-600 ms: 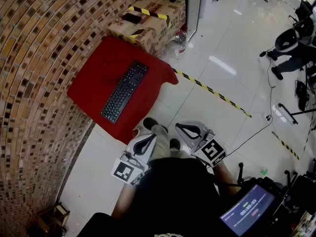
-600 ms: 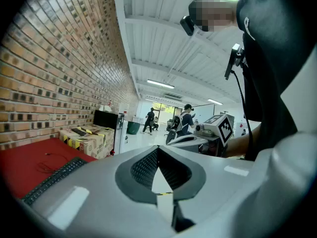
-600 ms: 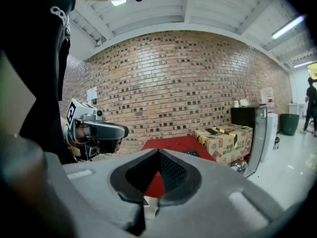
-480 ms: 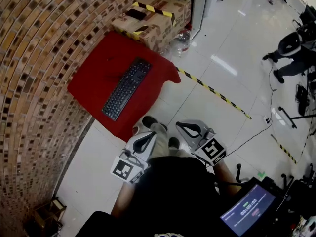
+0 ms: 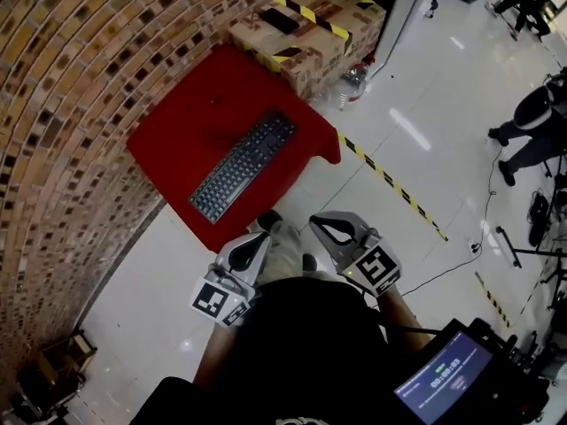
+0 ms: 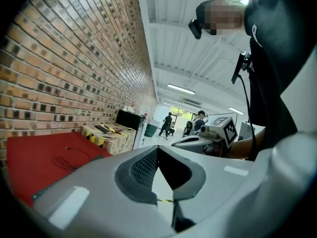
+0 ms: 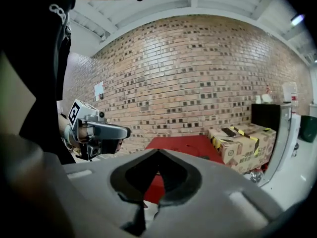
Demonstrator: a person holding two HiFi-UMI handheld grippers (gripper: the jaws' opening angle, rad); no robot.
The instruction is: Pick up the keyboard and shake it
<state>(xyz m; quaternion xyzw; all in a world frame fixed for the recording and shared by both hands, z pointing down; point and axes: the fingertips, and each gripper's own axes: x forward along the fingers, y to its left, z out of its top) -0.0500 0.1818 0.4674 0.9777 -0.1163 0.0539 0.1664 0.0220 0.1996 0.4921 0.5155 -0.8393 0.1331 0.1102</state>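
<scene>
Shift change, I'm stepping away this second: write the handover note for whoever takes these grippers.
Left gripper: shut, empty, held close to the body.
Right gripper: shut, empty, beside the left one.
Keyboard: lies flat on the red table by the brick wall, out ahead of both grippers, untouched.
Done: nothing yet.
Left: move in, open the grippers, grip the keyboard, lift it and shake it.

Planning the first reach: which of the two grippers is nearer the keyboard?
The left gripper, by the red surface's near corner just below the keyboard; the right gripper is farther out over the white floor.
</scene>
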